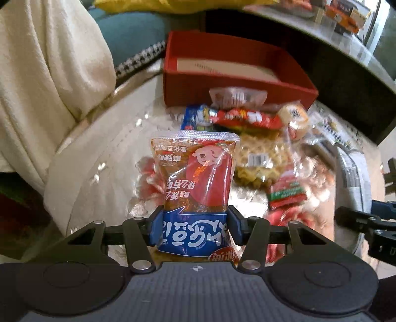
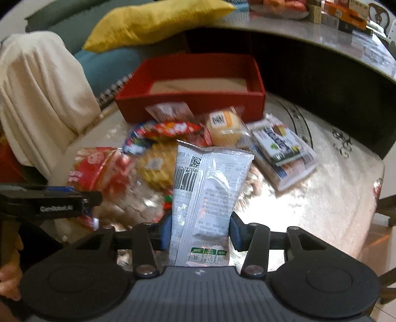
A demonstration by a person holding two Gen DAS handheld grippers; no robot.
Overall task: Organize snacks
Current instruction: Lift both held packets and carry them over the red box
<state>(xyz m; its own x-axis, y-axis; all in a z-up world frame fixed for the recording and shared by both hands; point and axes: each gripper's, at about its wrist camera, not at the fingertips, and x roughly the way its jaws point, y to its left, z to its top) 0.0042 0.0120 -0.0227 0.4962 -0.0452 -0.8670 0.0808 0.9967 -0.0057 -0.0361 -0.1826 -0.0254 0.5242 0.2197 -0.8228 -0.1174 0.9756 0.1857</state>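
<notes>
My left gripper (image 1: 195, 226) is shut on a red, orange and blue snack packet (image 1: 195, 178), held upright above the table. My right gripper (image 2: 200, 230) is shut on a silver-white snack packet (image 2: 205, 198) with a barcode facing me. A pile of snacks lies on the round table ahead: a yellow noodle bag (image 1: 262, 158) (image 2: 156, 168), a long red packet (image 1: 245, 117) (image 2: 170, 128), a round bun (image 2: 224, 126) and a blue-white packet (image 2: 282, 148). A red open box (image 1: 237, 79) (image 2: 195, 81) stands behind the pile, holding only a pale liner. The left gripper shows in the right wrist view (image 2: 49, 200) at the left.
A cream cloth (image 1: 49, 74) drapes over a seat at the left. A yellow cushion (image 2: 153, 19) and a teal cushion (image 2: 104, 64) lie behind. A dark long table (image 2: 321, 49) with boxes runs along the back right. The glossy tabletop (image 2: 309, 203) extends to the right.
</notes>
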